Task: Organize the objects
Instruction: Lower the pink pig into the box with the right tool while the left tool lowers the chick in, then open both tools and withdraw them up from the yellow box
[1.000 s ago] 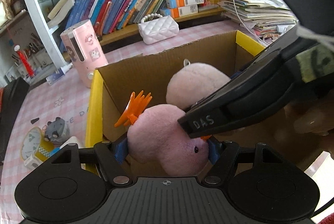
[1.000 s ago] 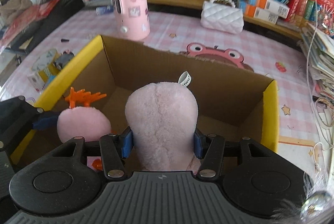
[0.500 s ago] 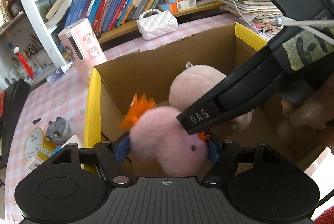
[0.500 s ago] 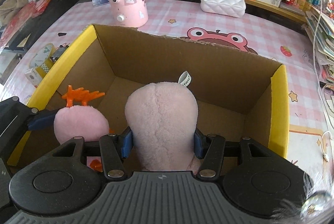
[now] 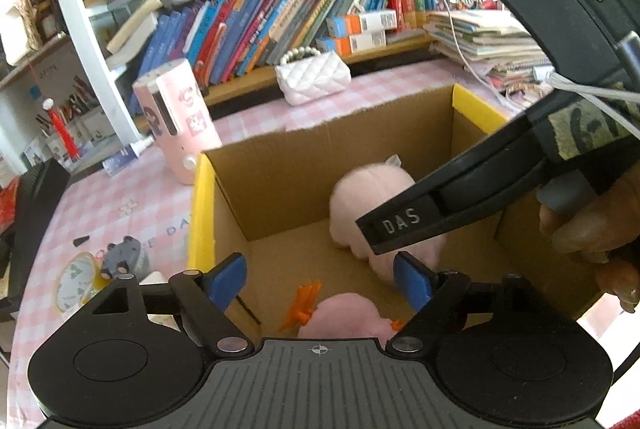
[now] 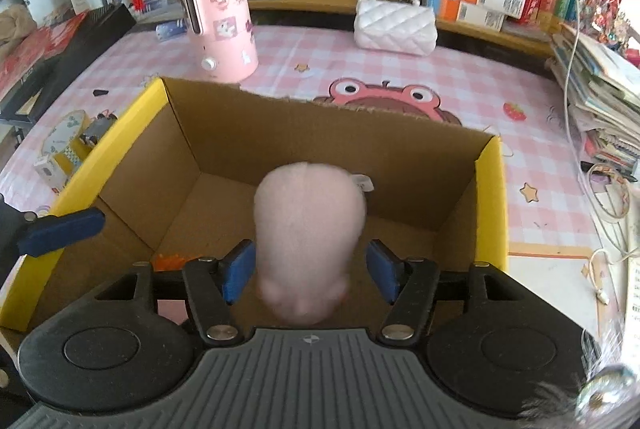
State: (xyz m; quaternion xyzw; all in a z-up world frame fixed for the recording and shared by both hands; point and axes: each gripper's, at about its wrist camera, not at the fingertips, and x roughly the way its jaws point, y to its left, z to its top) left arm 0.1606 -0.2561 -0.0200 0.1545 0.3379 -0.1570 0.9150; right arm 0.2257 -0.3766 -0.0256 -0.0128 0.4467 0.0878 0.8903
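You are working at a table spread with a pink-and-white checked cloth [image 6: 460, 85], backed by wooden shelves packed with slanting rows of colourful books [image 5: 280, 17]. A tall pink cylindrical canister with cartoon stickers [image 6: 222, 21] stands just beyond the far left corner of the open brown cardboard box with yellow-edged side walls [image 6: 490, 197], and a small white quilted purse with a pearl handle [image 6: 396, 25] sits near the shelf edge. To the left of the box lie a round pale-green clock [image 5: 74, 287] and a small grey mouse figure [image 5: 122, 257].

Your left gripper [image 5: 320, 279] is inside the box, its jaws opening; the blue fingers [image 5: 226, 277] stand clear of the round pink plush chick with orange comb [image 5: 344, 315], which lies on the box floor just below and between them, so that toy is released.

Your right gripper [image 6: 310, 273] also points down into the box with its jaws opening. The pale pink oblong plush toy with a white tag [image 6: 308, 229] is between the blue pads, blurred, with a visible gap on each side, so it is not clamped. From the left wrist view this toy [image 5: 376, 201] rests on the box floor towards the far wall, partly hidden by the black arm of your right gripper, with your right hand [image 5: 596, 229] at the edge of the view.
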